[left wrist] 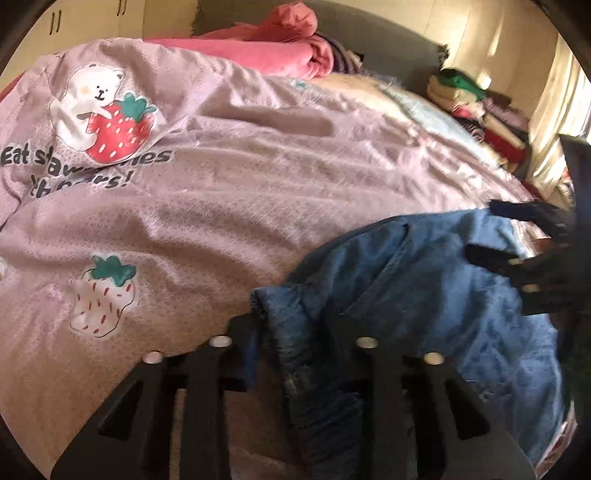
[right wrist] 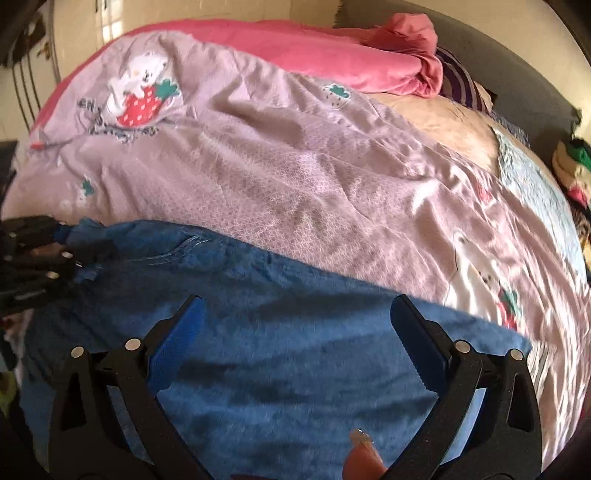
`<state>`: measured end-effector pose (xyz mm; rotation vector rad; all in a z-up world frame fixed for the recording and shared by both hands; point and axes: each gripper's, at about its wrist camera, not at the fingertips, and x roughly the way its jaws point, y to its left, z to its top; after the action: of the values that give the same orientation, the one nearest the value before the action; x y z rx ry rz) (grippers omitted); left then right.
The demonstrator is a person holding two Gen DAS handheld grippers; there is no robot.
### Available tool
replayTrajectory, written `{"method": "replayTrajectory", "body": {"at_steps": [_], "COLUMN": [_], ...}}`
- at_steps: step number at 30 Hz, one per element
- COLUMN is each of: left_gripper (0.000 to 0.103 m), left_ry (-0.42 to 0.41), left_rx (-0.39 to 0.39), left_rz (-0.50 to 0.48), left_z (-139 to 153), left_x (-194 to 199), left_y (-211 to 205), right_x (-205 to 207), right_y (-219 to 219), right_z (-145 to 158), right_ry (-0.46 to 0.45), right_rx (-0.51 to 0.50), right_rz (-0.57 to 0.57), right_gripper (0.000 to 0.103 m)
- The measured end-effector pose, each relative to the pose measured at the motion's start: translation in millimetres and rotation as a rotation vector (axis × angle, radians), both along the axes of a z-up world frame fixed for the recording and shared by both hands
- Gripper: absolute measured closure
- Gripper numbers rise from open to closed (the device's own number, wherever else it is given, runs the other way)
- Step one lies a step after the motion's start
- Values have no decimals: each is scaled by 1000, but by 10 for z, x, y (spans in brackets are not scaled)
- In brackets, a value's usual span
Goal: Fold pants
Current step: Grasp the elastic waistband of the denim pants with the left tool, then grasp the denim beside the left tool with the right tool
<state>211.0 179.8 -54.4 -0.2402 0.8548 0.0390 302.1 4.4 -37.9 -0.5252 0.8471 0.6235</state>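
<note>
Blue denim pants lie on a lilac strawberry-print quilt, stretched from left to right. In the left wrist view my left gripper is shut on a bunched edge of the pants. It also shows at the left edge of the right wrist view, pinching the pants' frayed end. My right gripper is open, its blue-padded fingers spread wide just above the middle of the pants, with no cloth between them. It shows in the left wrist view at the right edge.
A pink blanket is bunched at the head of the bed. A beige cover and pale blue cloth lie to the right. A stack of folded clothes stands at the far right. Cupboards are behind.
</note>
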Motion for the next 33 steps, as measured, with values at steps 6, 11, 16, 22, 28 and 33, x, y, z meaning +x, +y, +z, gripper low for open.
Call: {"method": "replayTrajectory", "body": {"at_steps": [6, 11, 16, 22, 28, 33], "left_gripper": [82, 85, 89, 89, 89, 89], "left_ry": [-78, -118, -124, -116, -155, -187], "left_rx": [-15, -20, 8, 12, -4, -9], "left_rz": [-20, -49, -63, -58, -84, -113], "left_z": [227, 320, 358, 334, 456, 555], "left_x": [-196, -380, -471, -495, -601, -786], "left_y": [-9, -65, -104, -79, -109, -198], "right_x": [18, -39, -107, -299, -630, -1029], "right_y": [170, 317, 354, 128, -202, -469], "right_z": [-66, -121, -122, 97, 392, 564], "right_ry": [-17, -55, 15, -11, -34, -45], "right_rx": [-63, -88, -27, 61, 172, 240], "right_rz": [90, 179, 227, 198, 179, 179], "right_gripper": [8, 9, 62, 93, 96, 96]}}
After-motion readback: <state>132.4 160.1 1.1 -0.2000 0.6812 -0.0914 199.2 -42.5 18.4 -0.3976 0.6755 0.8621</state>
